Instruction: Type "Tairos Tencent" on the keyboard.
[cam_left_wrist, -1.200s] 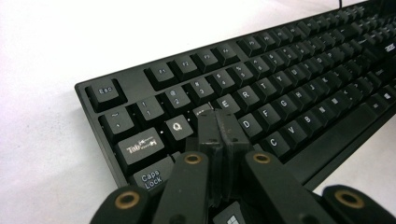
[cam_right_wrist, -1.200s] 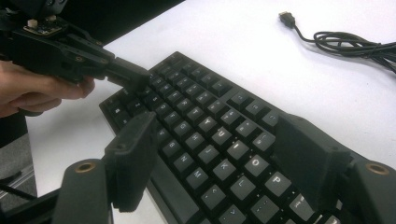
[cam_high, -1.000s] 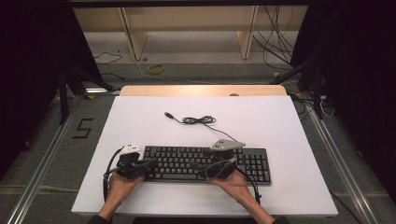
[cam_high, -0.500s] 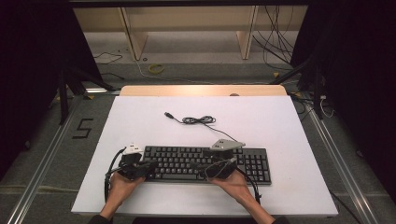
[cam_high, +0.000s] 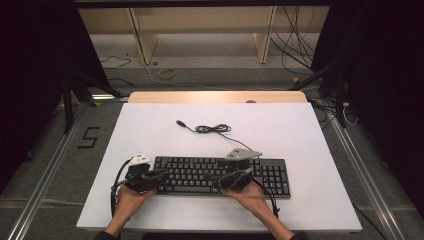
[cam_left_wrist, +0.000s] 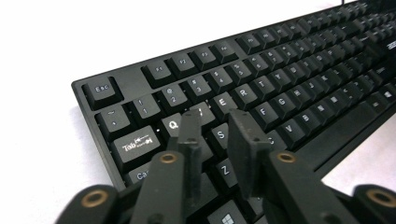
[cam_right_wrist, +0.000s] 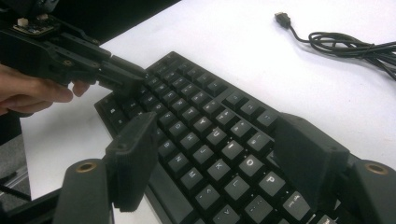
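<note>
- Setting: white table (cam_high: 300, 135) w/ dark floor around it, wooden shelf legs at the back, a "5" marked on the floor at the left.
- Left gripper (cam_left_wrist: 219, 126): jaws nearly together, just a slim gap, nothing between them. Tips sit right over the W/S/A keys, can't tell if they actually touch a key.
- In the high view the left gripper (cam_high: 150, 179) is at the left end of the keyboard (cam_high: 220, 175), hand wrapped around it from below.
- Right gripper (cam_right_wrist: 219, 149): jaws spread wide, straddling the letter keys around O/P, holding nothing. Looks like it hovers just above the keys, contact unclear.
- From above the right gripper (cam_high: 227, 177) is over the right-middle of the board, grey three-cornered plate on top.
- Keyboard: black, full size w/ numpad, lying flat along the near edge of the table, roughly centred.
- Its cable (cam_high: 212, 129) is loosely bundled on the table behind the board, USB plug (cam_right_wrist: 282, 18) lying free on the white surface, not plugged into anything.
</note>
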